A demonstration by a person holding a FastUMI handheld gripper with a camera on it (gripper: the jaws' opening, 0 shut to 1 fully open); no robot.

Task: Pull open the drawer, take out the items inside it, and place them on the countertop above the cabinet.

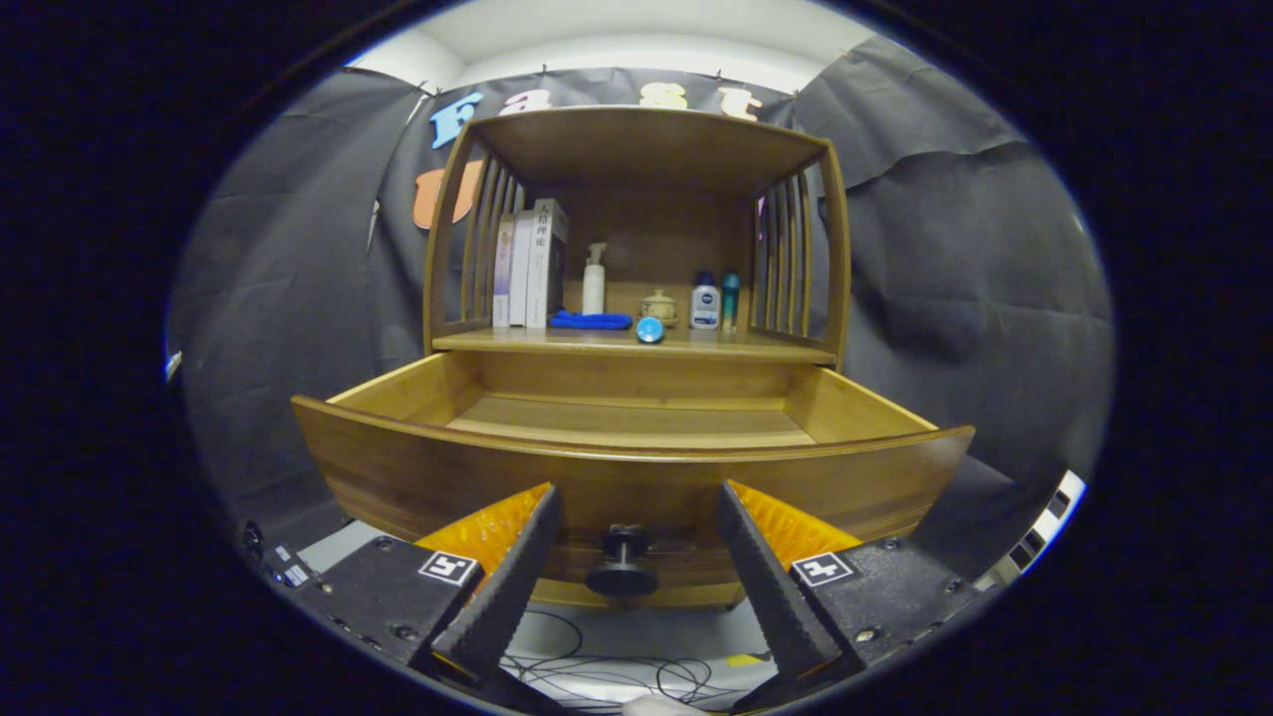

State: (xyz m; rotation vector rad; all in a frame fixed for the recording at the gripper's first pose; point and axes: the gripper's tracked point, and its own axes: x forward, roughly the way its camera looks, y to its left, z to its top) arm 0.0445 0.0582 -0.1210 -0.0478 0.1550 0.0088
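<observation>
One drawer (636,467) open, gripper (635,542) spread around knob (623,563)

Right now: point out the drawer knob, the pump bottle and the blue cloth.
drawer knob (623,563): gripper view, round front face, between the open fingers.
pump bottle (594,287): gripper view, body.
blue cloth (591,320): gripper view, middle of the fold.

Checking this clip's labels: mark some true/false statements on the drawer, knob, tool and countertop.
1. The drawer is pulled open. True.
2. The tool is shut on the knob. False: its fingers stand open, the knob between them, untouched.
3. Books stand on the countertop. True.
4. The blue cloth lies in the drawer. False: it lies on the countertop beside the books.
5. A white pump bottle stands behind the cloth. True.
</observation>
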